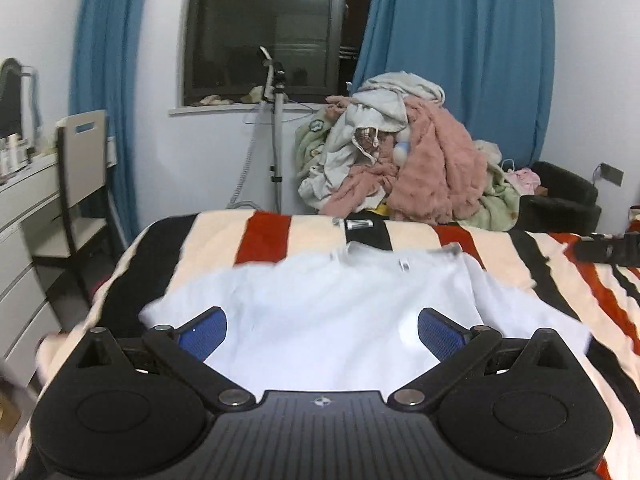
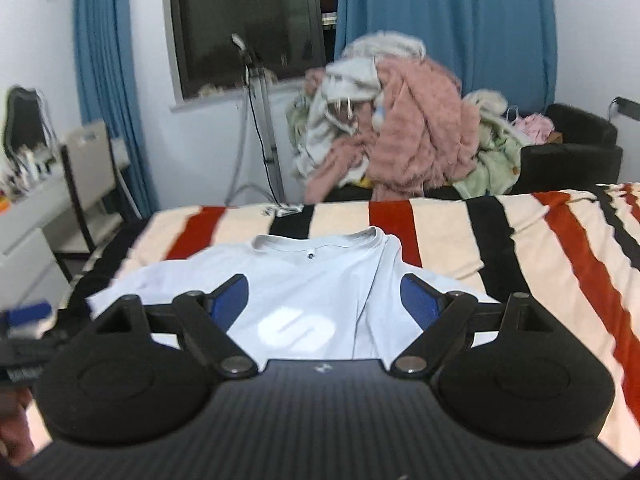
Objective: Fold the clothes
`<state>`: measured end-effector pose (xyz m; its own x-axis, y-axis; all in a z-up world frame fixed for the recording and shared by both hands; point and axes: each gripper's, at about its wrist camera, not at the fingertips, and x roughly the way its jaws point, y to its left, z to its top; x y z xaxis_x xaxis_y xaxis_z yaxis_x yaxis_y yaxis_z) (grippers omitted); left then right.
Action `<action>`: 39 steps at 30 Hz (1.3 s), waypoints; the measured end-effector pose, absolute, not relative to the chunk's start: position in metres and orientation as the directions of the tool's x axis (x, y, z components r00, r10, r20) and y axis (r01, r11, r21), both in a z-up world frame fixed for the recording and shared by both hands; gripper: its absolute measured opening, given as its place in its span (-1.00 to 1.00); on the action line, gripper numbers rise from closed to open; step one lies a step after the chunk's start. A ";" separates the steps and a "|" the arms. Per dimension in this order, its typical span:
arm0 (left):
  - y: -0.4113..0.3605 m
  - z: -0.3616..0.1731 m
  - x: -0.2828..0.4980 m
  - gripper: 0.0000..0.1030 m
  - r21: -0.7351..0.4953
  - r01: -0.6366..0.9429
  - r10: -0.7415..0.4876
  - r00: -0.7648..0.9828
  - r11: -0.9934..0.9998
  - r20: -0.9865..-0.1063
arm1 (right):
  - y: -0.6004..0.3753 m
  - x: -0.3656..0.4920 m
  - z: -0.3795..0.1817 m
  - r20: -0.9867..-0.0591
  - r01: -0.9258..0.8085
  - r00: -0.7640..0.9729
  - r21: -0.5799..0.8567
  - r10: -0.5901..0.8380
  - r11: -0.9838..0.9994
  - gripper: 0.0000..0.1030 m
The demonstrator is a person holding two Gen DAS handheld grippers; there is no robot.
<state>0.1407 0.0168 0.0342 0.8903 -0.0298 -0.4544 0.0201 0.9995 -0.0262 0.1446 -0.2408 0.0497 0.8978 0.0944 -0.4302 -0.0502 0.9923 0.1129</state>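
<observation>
A white T-shirt lies spread on the striped blanket of the bed, collar toward the far edge and a pale printed logo facing up near the viewer. In the right wrist view the garment's right side appears turned inward along a lengthwise crease, though whether this is a deliberate fold or a chance wrinkle cannot be settled; the left sleeve area lies out flat toward the blanket's dark stripe. The left hand-held gripper hovers over the near part of the shirt with its blue pads set wide apart and nothing between them. The right hand-held gripper likewise stands spread, jaws empty, above the shirt's lower half. Assessment of handling: the fabric looks thin, light and limp, so it will drape and sag from any single pinch point and will not hold a line unaided; it should slide easily over the plush blanket. Suitable holds are the hem corners, the shoulder seams beside the collar, or the sleeve edges, taken as a pair so the cloth stays taut between both grips. A heap of unsorted clothes sits beyond the foot of the bed, well apart from the shirt
</observation>
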 end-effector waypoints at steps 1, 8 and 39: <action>0.016 0.033 0.115 0.99 -0.031 0.015 -0.027 0.896 0.999 -0.443 | -0.239 0.124 0.047 -0.412 -0.052 0.906 0.112 0.094 0.992 0.64; 0.018 0.021 0.016 0.99 -0.163 0.022 -0.092 0.894 0.986 -0.439 | -0.234 0.024 0.015 -0.304 -0.056 0.947 0.152 0.100 0.987 0.64; 0.209 -0.091 0.329 -0.96 -0.360 -0.345 0.091 0.819 0.867 -0.567 | -0.252 0.137 -0.125 -0.515 0.087 0.842 0.424 0.161 0.901 0.63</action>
